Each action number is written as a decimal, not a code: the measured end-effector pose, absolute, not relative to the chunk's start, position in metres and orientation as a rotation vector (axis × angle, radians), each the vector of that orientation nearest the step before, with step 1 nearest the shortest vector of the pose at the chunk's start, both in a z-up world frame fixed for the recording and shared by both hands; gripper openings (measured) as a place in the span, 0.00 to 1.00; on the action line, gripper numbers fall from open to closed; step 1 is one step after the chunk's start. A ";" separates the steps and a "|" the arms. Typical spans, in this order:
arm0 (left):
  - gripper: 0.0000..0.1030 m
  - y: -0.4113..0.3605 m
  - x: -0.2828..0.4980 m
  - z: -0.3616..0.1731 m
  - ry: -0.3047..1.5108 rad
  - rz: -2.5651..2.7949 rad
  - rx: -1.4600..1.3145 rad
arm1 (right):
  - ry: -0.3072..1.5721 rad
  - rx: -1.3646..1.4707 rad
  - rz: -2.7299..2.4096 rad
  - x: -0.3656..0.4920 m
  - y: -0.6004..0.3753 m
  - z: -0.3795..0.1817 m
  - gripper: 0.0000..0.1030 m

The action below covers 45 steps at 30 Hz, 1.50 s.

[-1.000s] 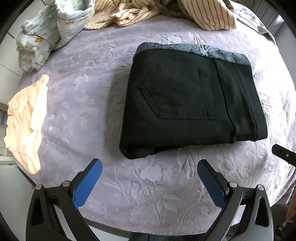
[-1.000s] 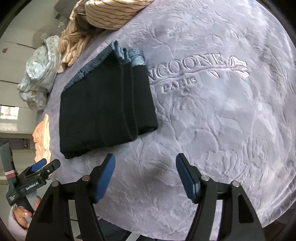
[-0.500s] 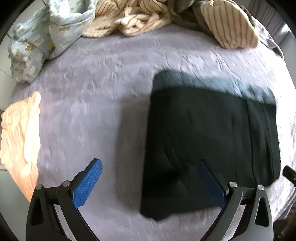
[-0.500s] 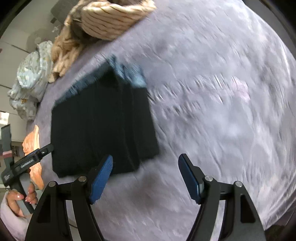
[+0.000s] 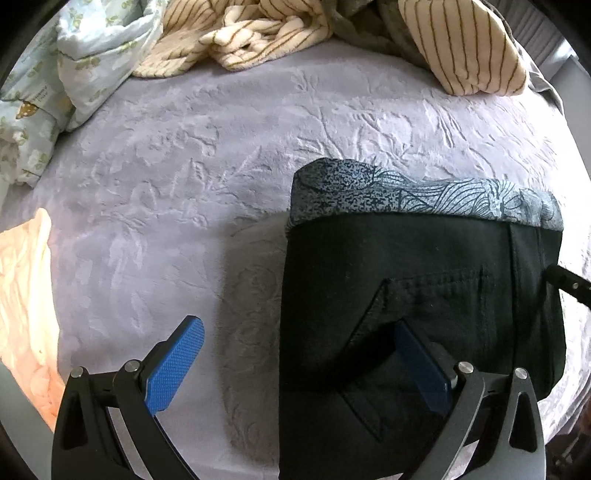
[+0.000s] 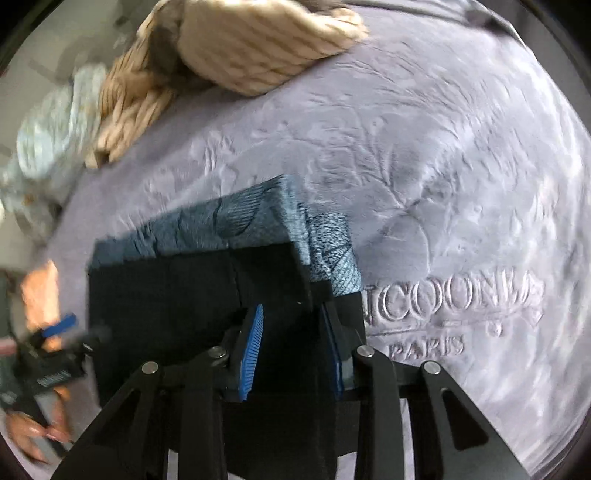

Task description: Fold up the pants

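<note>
The black pants lie folded in a rectangle on the lilac bedspread, with a blue-grey patterned lining along the far edge. My left gripper is open and straddles the pants' left edge: its right finger lies on the black fabric, its left finger over the bedspread. In the right wrist view my right gripper has closed on the right part of the pants, with fabric between its blue pads.
A heap of striped cream clothes and pale floral bedding lies at the far edge. A peach garment lies at the left. Embossed lettering marks the bedspread to the right of the pants.
Both grippers have moved forward onto the pants. The right gripper has gone from wide open to closed on the fabric. The left gripper stays open.
</note>
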<state>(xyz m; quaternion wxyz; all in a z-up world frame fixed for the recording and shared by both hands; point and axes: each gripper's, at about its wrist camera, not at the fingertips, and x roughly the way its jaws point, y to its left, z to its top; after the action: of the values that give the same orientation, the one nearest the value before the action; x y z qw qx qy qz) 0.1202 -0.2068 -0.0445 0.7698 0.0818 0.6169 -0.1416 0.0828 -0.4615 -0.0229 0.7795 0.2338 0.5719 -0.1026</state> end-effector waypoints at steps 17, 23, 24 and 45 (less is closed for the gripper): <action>1.00 -0.208 0.120 -0.046 1.372 -0.325 0.174 | 1.269 0.668 -0.191 0.038 -0.486 -0.037 0.67; 1.00 -0.206 0.122 -0.049 1.390 -0.341 0.141 | 1.269 0.715 -0.178 0.027 -0.493 -0.041 0.72; 1.00 -0.205 0.122 -0.050 1.400 -0.358 0.127 | 1.268 0.726 -0.177 0.025 -0.493 -0.043 0.72; 1.00 -0.177 0.128 -0.083 1.517 -0.736 -0.125 | 1.258 0.877 0.123 0.037 -0.515 -0.076 0.76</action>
<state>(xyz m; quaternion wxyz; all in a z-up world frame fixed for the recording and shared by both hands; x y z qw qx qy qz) 0.1275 -0.1772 -0.0833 0.6634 -0.0554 0.6714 -0.3255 0.0366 -0.5150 -0.0755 0.7185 0.3965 0.5688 0.0556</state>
